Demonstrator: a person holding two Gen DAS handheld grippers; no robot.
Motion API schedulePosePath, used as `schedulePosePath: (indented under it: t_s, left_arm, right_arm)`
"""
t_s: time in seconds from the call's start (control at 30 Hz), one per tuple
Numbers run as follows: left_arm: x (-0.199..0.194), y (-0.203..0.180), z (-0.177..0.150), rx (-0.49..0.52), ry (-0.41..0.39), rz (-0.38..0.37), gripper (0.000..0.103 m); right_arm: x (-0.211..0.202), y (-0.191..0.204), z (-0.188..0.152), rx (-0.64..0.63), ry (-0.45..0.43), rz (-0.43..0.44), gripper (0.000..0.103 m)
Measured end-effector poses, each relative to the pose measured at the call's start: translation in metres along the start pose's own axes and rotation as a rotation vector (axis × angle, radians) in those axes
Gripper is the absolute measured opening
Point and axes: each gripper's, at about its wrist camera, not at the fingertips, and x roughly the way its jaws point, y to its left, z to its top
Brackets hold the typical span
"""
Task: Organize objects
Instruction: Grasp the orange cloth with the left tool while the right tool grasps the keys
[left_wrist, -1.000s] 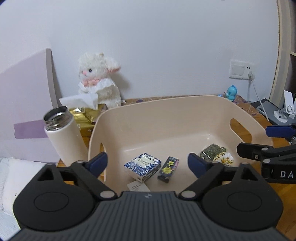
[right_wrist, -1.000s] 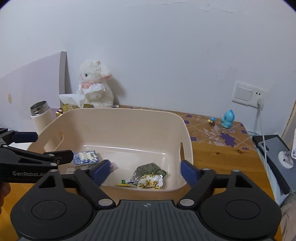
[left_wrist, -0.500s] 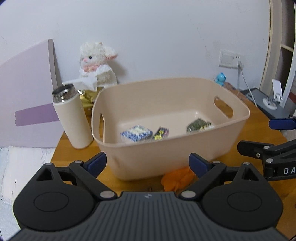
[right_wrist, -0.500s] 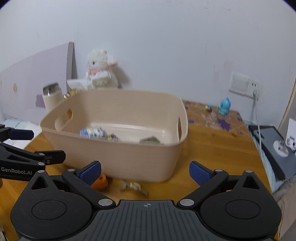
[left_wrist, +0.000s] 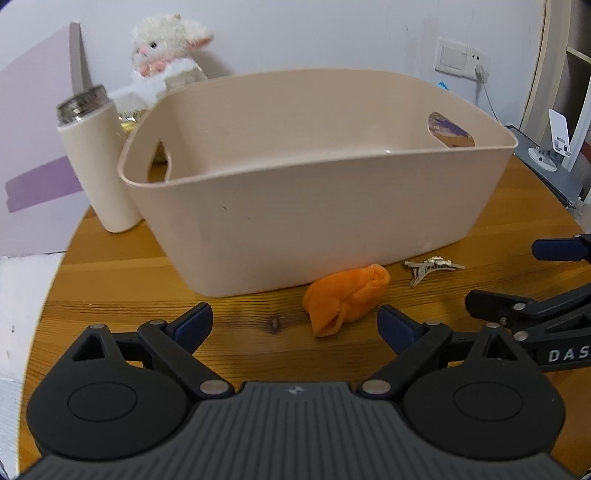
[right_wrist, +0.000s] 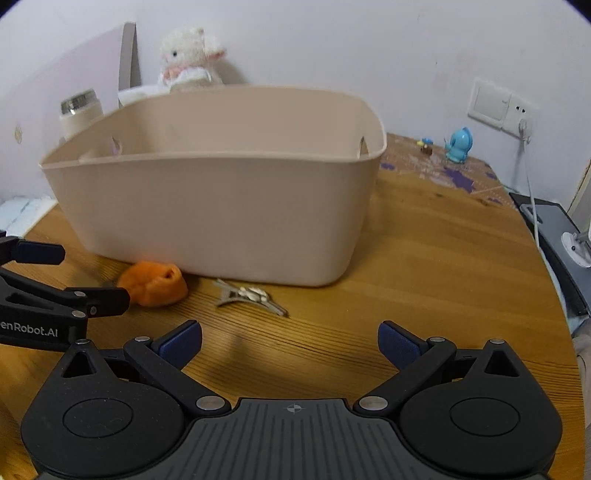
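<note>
A beige plastic bin (left_wrist: 332, 206) stands on the wooden table; its contents are hidden behind the near wall. It also shows in the right wrist view (right_wrist: 221, 206). An orange cloth bundle (left_wrist: 345, 297) lies in front of the bin, also seen in the right wrist view (right_wrist: 155, 282). A pale hair clip (left_wrist: 430, 266) lies to its right, also in the right wrist view (right_wrist: 251, 297). My left gripper (left_wrist: 293, 325) is open and empty, low over the table just short of the orange bundle. My right gripper (right_wrist: 290, 341) is open and empty, just short of the clip.
A white thermos (left_wrist: 98, 170) stands left of the bin. A plush lamb (left_wrist: 166, 51) sits behind it by the wall. A blue figurine (right_wrist: 458, 144), a wall socket with cable (right_wrist: 521, 125) and a grey device (right_wrist: 554, 236) are at the right.
Both grippers pulled back from above the bin and dropped toward the table. The bin's contents went out of sight; the orange bundle and the clip came into view.
</note>
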Motion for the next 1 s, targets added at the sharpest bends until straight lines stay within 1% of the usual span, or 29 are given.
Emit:
schedulePosePath:
  t_s: [0.17,0.3,0.53,0.63,0.7,0.73,0.77,0.8,0.83,0.87,0.9,0.97,1.0]
  left_arm:
    - [0.024,0.0,0.0,-0.018,0.032,-0.018,0.096]
    - [0.038,0.004,0.001,-0.035,0.046,-0.019,0.096]
    - [0.045,0.008,0.003,-0.048,0.02,-0.007,0.095]
    - [0.044,0.01,0.002,-0.055,0.012,-0.003,0.092]
    - [0.041,0.01,0.001,-0.055,0.004,0.0,0.087]
    - [0.04,0.009,0.001,-0.051,-0.001,-0.001,0.082]
    - [0.038,0.007,0.0,-0.042,-0.005,-0.006,0.075]
    - [0.036,0.004,0.0,-0.029,-0.009,-0.015,0.07]
    - [0.035,0.002,0.0,-0.011,-0.013,-0.028,0.061]
    - [0.033,-0.001,-0.001,0.005,-0.015,-0.041,0.051]
    - [0.031,-0.003,-0.001,0.017,-0.016,-0.053,0.046]
    - [0.029,-0.009,-0.002,0.035,-0.013,-0.073,0.027]
    - [0.028,-0.011,-0.003,0.043,-0.013,-0.083,0.022]
  right_arm:
    - [0.023,0.001,-0.002,-0.008,0.022,0.008,0.103]
    - [0.032,-0.002,-0.002,-0.005,0.007,0.029,0.103]
    - [0.04,-0.001,0.001,-0.028,-0.034,0.057,0.1]
    - [0.04,0.004,0.002,-0.045,-0.048,0.07,0.091]
    - [0.039,0.008,0.003,-0.061,-0.056,0.082,0.079]
    - [0.037,0.012,0.003,-0.065,-0.058,0.09,0.074]
    - [0.036,0.015,0.004,-0.067,-0.06,0.095,0.065]
    - [0.035,0.018,0.006,-0.075,-0.062,0.099,0.055]
    - [0.034,0.021,0.007,-0.082,-0.061,0.105,0.049]
    - [0.033,0.024,0.008,-0.089,-0.058,0.106,0.047]
    - [0.032,0.026,0.008,-0.099,-0.055,0.106,0.044]
    - [0.03,0.031,0.008,-0.114,-0.052,0.111,0.039]
    - [0.028,0.032,0.007,-0.12,-0.048,0.111,0.039]
